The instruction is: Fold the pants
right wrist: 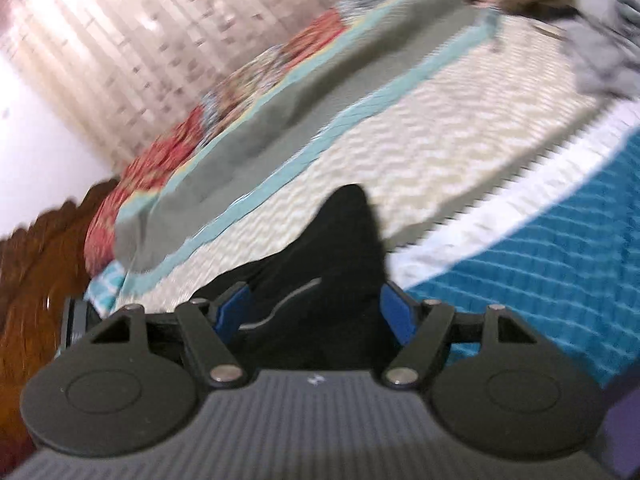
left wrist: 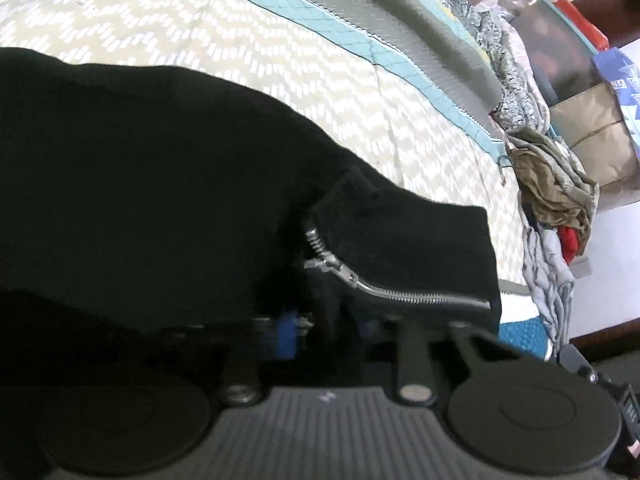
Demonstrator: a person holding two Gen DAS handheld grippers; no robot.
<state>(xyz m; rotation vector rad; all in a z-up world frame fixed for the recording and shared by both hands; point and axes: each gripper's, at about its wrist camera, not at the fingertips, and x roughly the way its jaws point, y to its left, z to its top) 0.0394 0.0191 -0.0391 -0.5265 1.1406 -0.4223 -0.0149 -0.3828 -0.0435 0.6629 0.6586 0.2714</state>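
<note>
The left tongs (left wrist: 296, 320) pinched the black pants (left wrist: 140, 168) at 6 o'clock for folding, while the right tongs (right wrist: 316, 308) stood open around them.

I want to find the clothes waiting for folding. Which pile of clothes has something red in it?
The crumpled pile at the bed's far edge, olive-brown on top with red tucked underneath. The black pants near the fingers are plain black with a silver zipper.

black pants (left wrist: 140, 184) and a clothes heap (left wrist: 556, 196) lie on the quilted bed (left wrist: 280, 64).
</note>
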